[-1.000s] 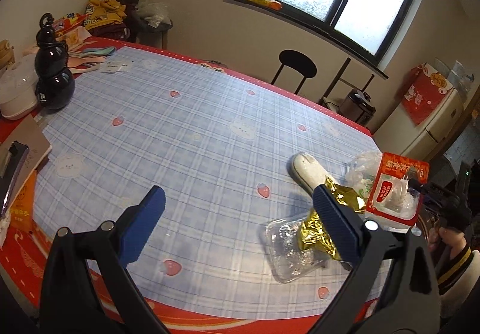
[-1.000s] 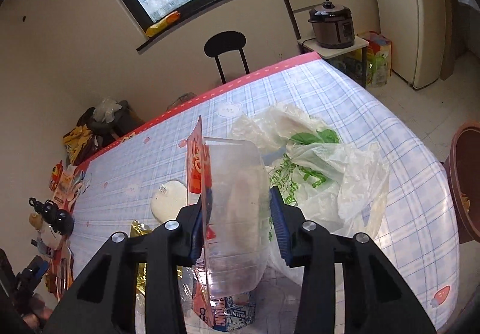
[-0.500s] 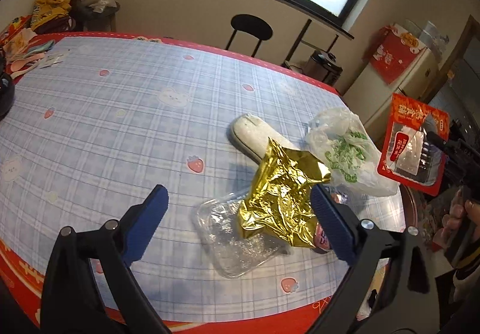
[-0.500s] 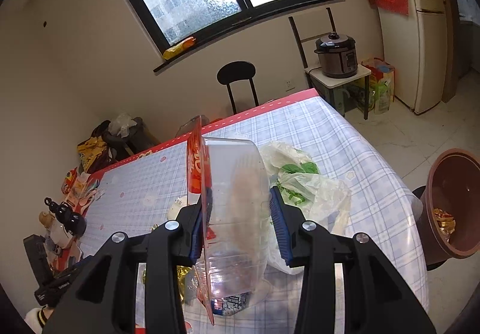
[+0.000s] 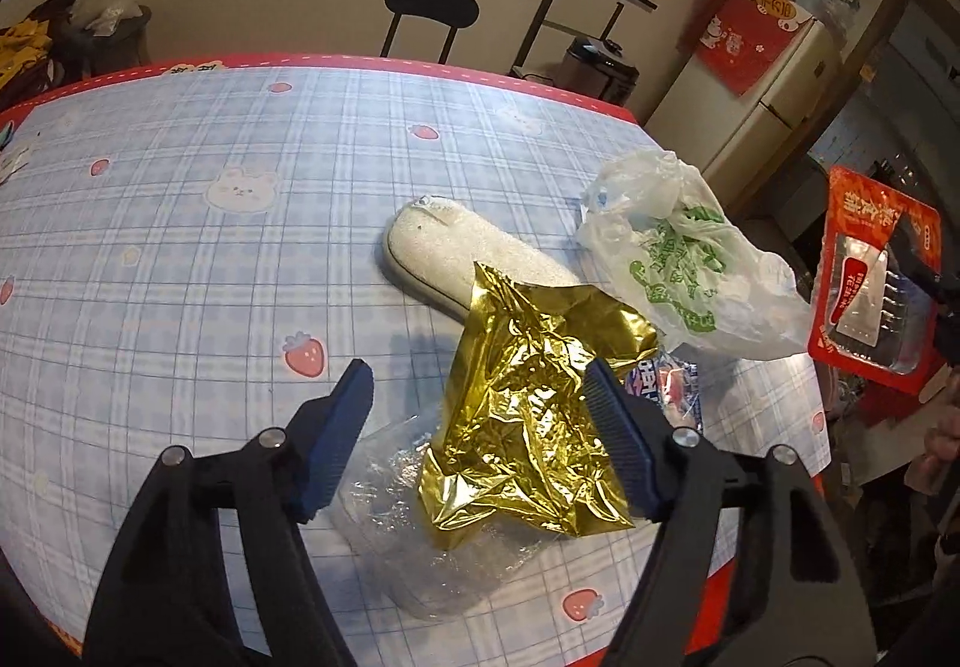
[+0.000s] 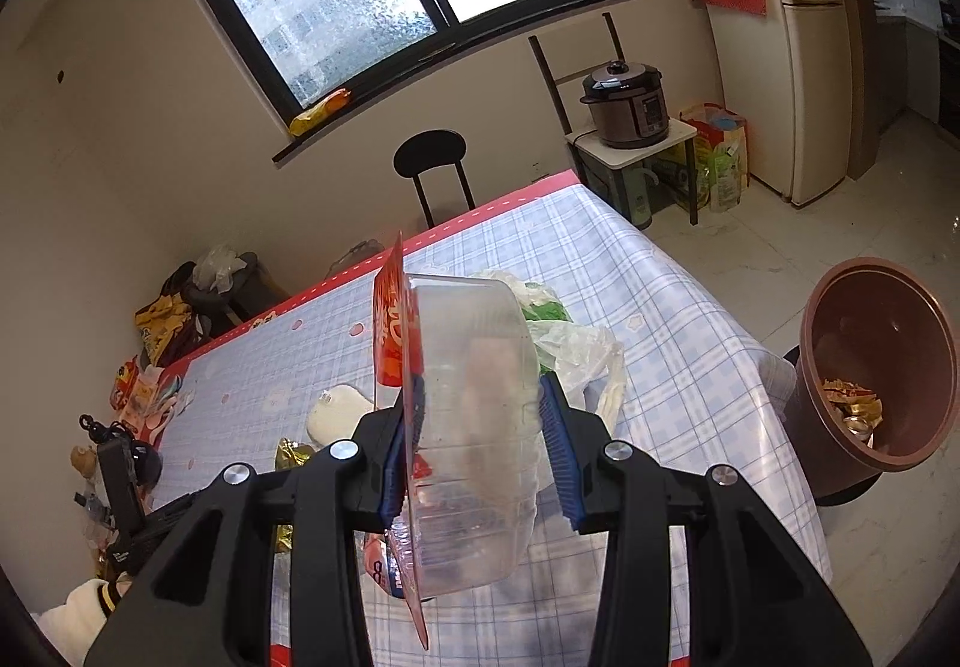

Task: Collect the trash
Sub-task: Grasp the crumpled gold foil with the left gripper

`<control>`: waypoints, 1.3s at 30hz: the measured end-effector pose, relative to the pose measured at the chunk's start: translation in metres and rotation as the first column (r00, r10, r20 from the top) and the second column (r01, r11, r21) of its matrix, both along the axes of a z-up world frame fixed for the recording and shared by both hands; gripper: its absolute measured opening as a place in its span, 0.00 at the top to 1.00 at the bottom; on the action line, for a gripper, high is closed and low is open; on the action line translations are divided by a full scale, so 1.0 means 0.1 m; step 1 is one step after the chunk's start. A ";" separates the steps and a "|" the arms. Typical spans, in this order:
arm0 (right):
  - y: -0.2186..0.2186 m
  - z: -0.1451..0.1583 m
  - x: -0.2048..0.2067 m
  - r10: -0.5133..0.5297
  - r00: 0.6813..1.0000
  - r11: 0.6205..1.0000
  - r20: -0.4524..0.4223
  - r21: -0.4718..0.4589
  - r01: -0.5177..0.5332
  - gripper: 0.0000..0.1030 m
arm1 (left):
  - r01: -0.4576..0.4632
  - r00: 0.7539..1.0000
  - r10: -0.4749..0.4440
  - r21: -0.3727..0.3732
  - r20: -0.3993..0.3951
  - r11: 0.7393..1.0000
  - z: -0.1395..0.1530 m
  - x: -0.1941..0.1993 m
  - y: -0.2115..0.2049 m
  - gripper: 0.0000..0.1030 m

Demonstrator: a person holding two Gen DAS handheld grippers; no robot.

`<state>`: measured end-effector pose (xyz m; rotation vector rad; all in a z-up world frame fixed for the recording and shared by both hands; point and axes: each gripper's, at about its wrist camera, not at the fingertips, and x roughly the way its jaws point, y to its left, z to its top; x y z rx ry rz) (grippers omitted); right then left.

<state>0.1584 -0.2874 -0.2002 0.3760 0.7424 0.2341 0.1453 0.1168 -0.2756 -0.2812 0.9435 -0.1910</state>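
- Right gripper point(image 6: 483, 451): fingers closed on a clear plastic package point(image 6: 474, 427) with a red card backing, gripping the bubble across its sides; held up in the air off the table point(image 6: 690, 343), card edge-on to the camera.
- Package looks light and fairly stiff, though the thin shell likely flexes and slips under hard pinching (a hold near the card seam seems safer).
- Brown bin point(image 6: 882, 367) stands on the floor off the table's right edge, some wrappers already inside.
- Left gripper point(image 5: 477, 415): fingers spread wide, holding nothing, poised low over a crumpled gold foil wrapper point(image 5: 534, 415) near the table's front edge.
- Foil lies partly on a clear plastic tray point(image 5: 420, 541); a white plastic bag point(image 5: 678, 271) with green print sits just beside it toward the right edge, a white slipper-like thing point(image 5: 456, 259) behind.
- Foil should be nearly weightless, crinkly, easily crushed; a raised fold in the middle looks the best bite.
- Bag soft and floppy: take a bunched ridge.
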 end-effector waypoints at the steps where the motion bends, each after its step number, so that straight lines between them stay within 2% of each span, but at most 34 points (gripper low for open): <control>1: -0.01 0.00 0.00 -0.005 1.000 1.000 0.002 0.003 0.005 0.62 | 0.010 1.000 -0.010 -0.012 -0.002 1.000 0.00 0.01 0.00 0.30; 4: 0.00 -0.01 0.00 -0.010 1.000 1.000 0.004 0.007 0.010 0.62 | 0.046 0.999 -0.047 -0.011 -0.015 0.999 -0.05 0.08 -0.05 0.32; 8: 0.04 -0.05 0.01 -0.008 1.000 1.000 -0.012 0.002 0.008 0.62 | 0.060 0.997 -0.064 -0.073 -0.054 0.996 -0.22 0.21 -0.05 0.46; 12: 0.01 -0.04 0.02 -0.024 1.000 1.000 -0.019 -0.012 0.024 0.62 | 0.044 0.995 -0.057 -0.167 -0.078 0.985 -0.39 0.31 0.03 0.46; 18: 0.02 -0.05 0.08 -0.044 0.999 0.999 -0.025 -0.031 0.043 0.62 | 0.079 0.989 -0.106 -0.227 -0.108 0.971 -0.60 0.44 0.02 0.47; 20: 0.04 -0.06 0.09 -0.042 0.999 0.999 -0.031 -0.029 0.041 0.62 | 0.074 0.989 -0.100 -0.219 -0.112 0.973 -0.62 0.42 -0.02 0.67; 22: 0.06 -0.05 0.10 -0.034 0.999 0.999 -0.030 -0.032 0.033 0.62 | 0.069 0.990 -0.094 -0.214 -0.106 0.974 -0.60 0.41 -0.03 0.77; 25: 0.06 -0.02 0.12 -0.027 0.999 0.999 -0.028 -0.028 0.026 0.62 | 0.088 0.993 -0.102 -0.222 -0.054 0.971 -0.43 0.33 -0.01 0.89; 28: 0.08 0.03 0.16 -0.015 1.000 1.000 -0.014 -0.023 0.015 0.62 | 0.077 0.997 -0.080 -0.211 -0.007 0.974 -0.22 0.24 0.05 0.90; 32: 0.14 0.10 0.19 0.011 1.000 1.000 0.009 -0.011 -0.011 0.62 | 0.019 0.998 -0.007 -0.207 0.062 0.978 0.09 0.07 0.19 0.90; 39: 0.10 0.17 0.20 0.036 0.999 0.999 0.035 0.021 -0.036 0.62 | -0.070 0.982 0.093 -0.142 0.166 0.987 0.62 -0.26 0.41 0.90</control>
